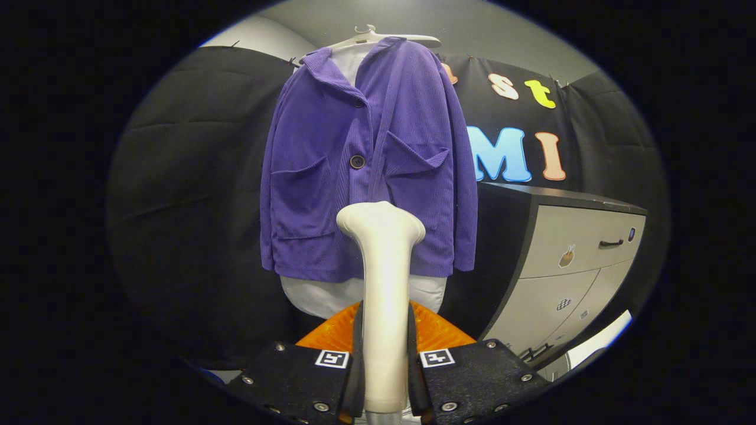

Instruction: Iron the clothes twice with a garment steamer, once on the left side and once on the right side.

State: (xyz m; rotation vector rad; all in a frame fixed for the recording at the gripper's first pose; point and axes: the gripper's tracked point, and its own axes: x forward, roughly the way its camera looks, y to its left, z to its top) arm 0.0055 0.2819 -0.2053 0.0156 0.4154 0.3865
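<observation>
Between the gripper (384, 360) jaws, clamped upright, the steamer (383, 283) reaches the jacket (331, 177) hem; a cabinet (567, 265) stands nearby.

No readable text; square coded markers (331, 358) on tool (385, 330), small picture stickers (566, 256) on cabinet (582, 248) drawers.

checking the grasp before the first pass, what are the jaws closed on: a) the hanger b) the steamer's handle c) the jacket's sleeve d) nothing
b: both fingers of the gripper press on the pale handle of the steamer, whose head rises just ahead of them in front of the purple jacket on its hanger.
</observation>
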